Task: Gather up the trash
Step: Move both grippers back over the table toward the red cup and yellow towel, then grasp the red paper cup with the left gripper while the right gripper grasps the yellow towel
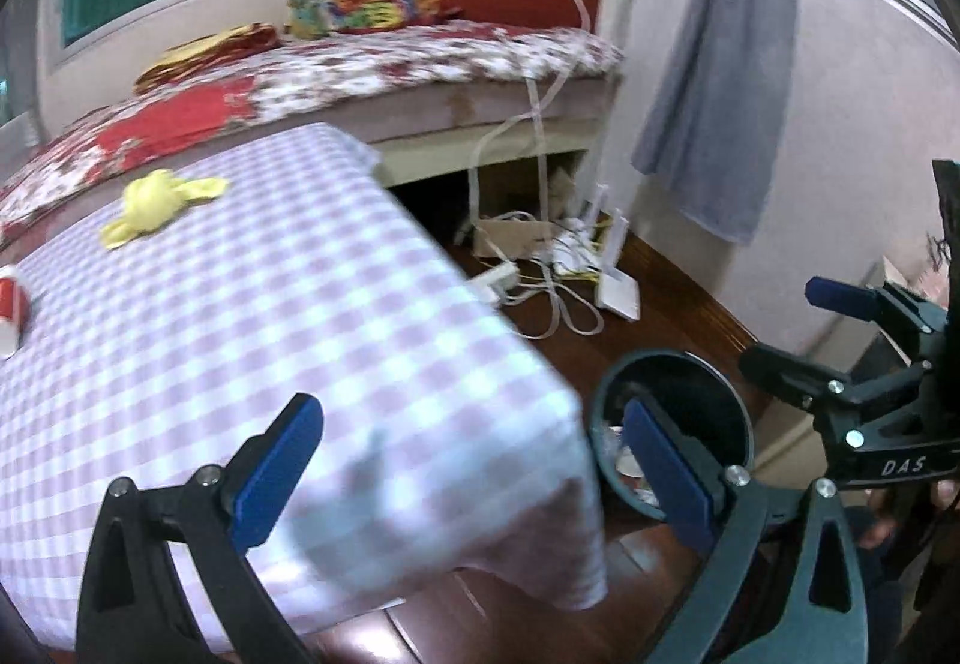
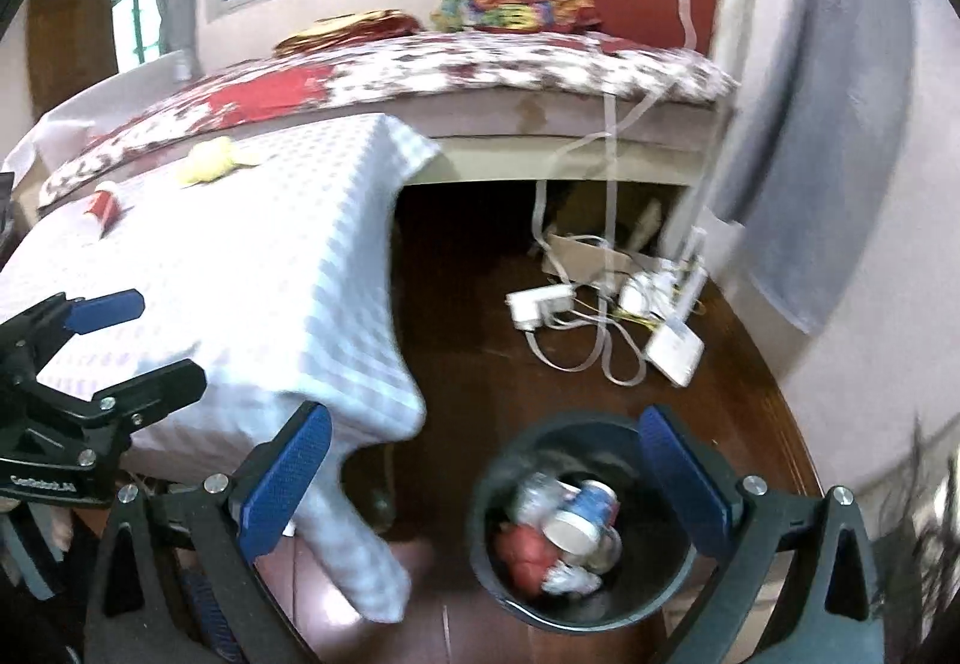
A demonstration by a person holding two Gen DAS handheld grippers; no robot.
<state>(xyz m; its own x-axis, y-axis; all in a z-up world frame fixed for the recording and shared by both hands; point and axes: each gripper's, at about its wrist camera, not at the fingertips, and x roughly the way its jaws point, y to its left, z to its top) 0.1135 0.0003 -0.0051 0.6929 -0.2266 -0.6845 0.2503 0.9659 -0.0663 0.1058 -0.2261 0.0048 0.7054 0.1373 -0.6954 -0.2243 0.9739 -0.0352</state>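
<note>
A crumpled yellow wrapper [image 1: 159, 205] [image 2: 213, 160] and a red paper cup [image 1: 9, 310] [image 2: 105, 208] lie on the table with a checked cloth [image 1: 300, 304] [image 2: 270, 274]. A dark round bin [image 1: 672, 355] [image 2: 480, 508] stands on the floor beside the table's corner, holding cans [image 2: 582, 514] and red trash [image 2: 522, 544]. My left gripper [image 1: 474, 475] [image 2: 144, 343] is open and empty over the table corner. My right gripper [image 2: 486, 484] [image 1: 798, 334] is open and empty above the bin.
A bed with a floral cover [image 1: 420, 64] [image 2: 480, 64] stands behind the table. White routers and tangled cables [image 1: 576, 268] [image 2: 600, 304] lie on the dark wood floor [image 2: 480, 364] by the wall. A grey curtain [image 1: 720, 64] hangs at the right.
</note>
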